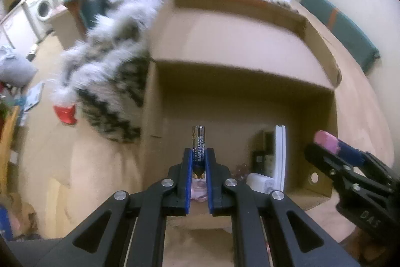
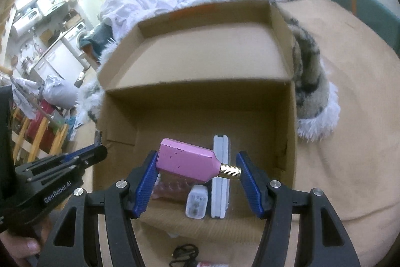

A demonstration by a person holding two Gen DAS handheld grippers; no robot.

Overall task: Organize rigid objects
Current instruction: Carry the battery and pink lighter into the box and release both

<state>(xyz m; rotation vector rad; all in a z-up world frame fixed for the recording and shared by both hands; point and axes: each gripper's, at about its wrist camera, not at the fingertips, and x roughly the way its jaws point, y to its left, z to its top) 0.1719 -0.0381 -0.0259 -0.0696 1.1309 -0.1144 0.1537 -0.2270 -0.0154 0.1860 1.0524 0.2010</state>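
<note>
L gripper (image 1: 198, 157) clamps battery (image 1: 198, 142) upright; R gripper (image 2: 197, 167) grips pink bottle (image 2: 186, 162) crosswise over box (image 2: 200, 101).

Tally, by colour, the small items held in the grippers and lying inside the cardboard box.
Pink: 1, the pink bottle in the right gripper
Dark: 1, the battery in the left gripper
White: 2, the white charger and the upright white case in the cardboard box
Clear: 1, a clear plastic piece, blurred
Total: 5

right hand-held gripper (image 2: 198, 173) | clamps pink bottle (image 2: 186, 160) | above cardboard box (image 2: 120, 121)
</note>
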